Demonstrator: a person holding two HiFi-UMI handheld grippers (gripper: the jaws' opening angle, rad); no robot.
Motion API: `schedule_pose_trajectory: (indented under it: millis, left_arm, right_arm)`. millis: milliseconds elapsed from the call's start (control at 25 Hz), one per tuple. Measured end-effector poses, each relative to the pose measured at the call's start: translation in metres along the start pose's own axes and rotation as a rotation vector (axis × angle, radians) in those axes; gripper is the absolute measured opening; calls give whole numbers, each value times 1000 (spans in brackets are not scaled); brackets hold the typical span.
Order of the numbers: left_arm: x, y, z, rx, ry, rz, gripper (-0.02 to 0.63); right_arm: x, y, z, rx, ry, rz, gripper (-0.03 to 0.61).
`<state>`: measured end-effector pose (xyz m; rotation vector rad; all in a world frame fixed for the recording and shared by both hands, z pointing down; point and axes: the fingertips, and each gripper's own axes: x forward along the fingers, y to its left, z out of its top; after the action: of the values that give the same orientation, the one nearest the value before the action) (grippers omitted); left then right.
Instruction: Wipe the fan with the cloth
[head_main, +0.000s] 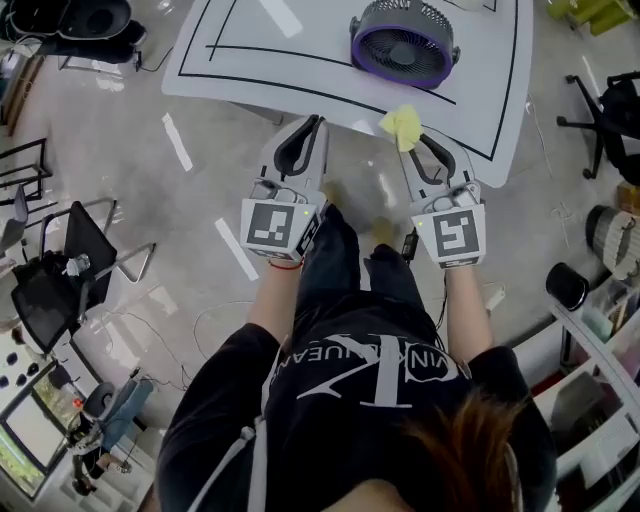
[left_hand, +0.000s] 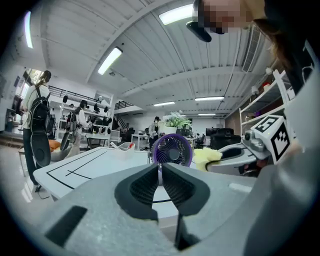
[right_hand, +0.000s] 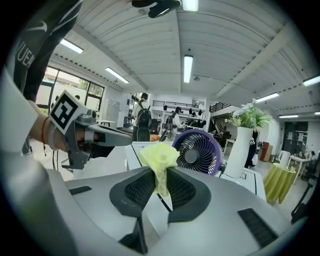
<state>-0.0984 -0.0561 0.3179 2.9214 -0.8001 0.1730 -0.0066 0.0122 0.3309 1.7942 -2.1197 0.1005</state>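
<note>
A purple fan (head_main: 403, 45) with a dark grille stands on the white table (head_main: 250, 40), tilted toward me. My right gripper (head_main: 420, 140) is shut on a crumpled yellow cloth (head_main: 402, 125), held just short of the table's near edge, below the fan. In the right gripper view the cloth (right_hand: 159, 156) bulges out above the pinching jaws, with the fan (right_hand: 196, 151) behind it. My left gripper (head_main: 317, 122) hovers beside it to the left, at the table edge. Its jaws (left_hand: 160, 169) stand a narrow slit apart with nothing between them, and the fan (left_hand: 171, 150) is straight ahead.
Black lines mark a rectangle on the table (left_hand: 90, 165). Office chairs (head_main: 70, 260) stand on the floor at the left and another chair (head_main: 610, 105) at the right. Shelving (head_main: 600, 350) lies lower right. A tall white vase with a plant (right_hand: 241, 150) stands past the table.
</note>
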Motion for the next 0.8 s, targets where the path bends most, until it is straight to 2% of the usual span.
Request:
schedule_pose_trajectory:
  millis: [200,360,640,800]
  left_arm:
    - [24,17,-13,-23,15,-41,35]
    - [43,25,-21,-11,23,-89,40]
    - [76,27,-26,-21,44,-172,52]
    - [91,26,-26,6,43,-218,60]
  right_arm:
    - [38,-10,3,20,21,-76,67]
    - [60,-24,11,35,28,-135,67]
    - [92,-33,23,-41,61,-194,69]
    - [105,-35,26,-89,89,-213,69]
